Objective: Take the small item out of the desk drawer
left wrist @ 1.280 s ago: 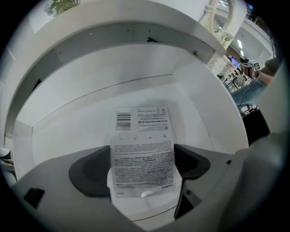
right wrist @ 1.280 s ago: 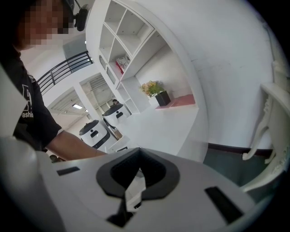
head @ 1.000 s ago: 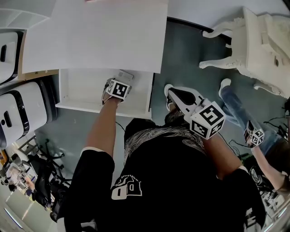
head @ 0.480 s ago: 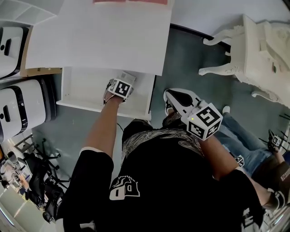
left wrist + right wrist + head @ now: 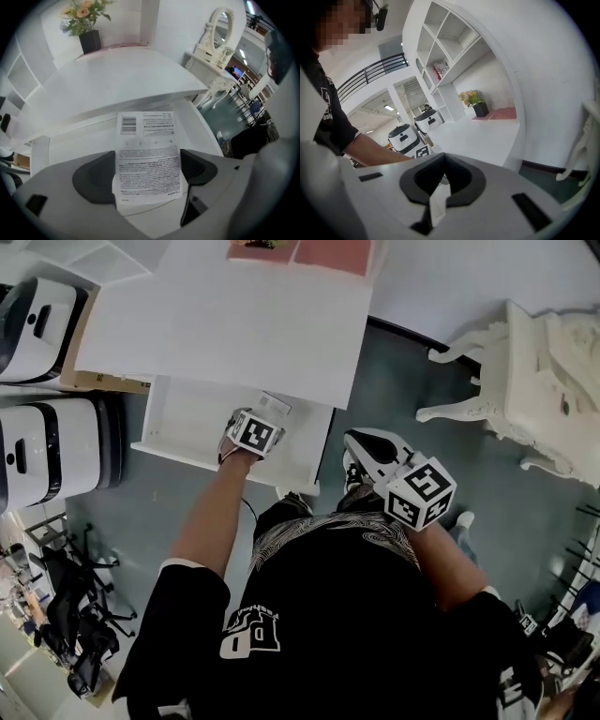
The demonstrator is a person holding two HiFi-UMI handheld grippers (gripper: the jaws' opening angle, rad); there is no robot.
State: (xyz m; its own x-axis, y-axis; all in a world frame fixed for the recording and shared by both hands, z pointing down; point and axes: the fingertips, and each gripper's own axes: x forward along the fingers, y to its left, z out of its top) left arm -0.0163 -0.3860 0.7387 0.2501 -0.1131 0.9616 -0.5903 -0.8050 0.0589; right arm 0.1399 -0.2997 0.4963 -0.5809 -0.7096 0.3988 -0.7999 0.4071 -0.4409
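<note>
A white desk [image 5: 234, 324] has its drawer [image 5: 187, 423] pulled open toward me. My left gripper [image 5: 262, 418] hovers over the drawer's right part, shut on a small flat white packet [image 5: 275, 405]. In the left gripper view the packet [image 5: 147, 140] shows a barcode and fine print, and the left gripper [image 5: 146, 176] pinches its lower end between both dark pads. My right gripper [image 5: 354, 444] hangs to the right of the drawer, over the grey floor. Seen in its own view, the right gripper [image 5: 440, 185] is shut with nothing in it.
Two white robot units [image 5: 47, 442] stand left of the desk. An ornate white dressing table [image 5: 534, 381] stands at the right. A flower pot [image 5: 89, 40] and a pink mat [image 5: 309, 249] sit at the desk's back. White shelving [image 5: 440, 42] rises behind.
The head view has shifted, so desk and drawer sit lower and further right. The left gripper keeps the packet over the drawer. Another person's legs and gripper at the right have left the view.
</note>
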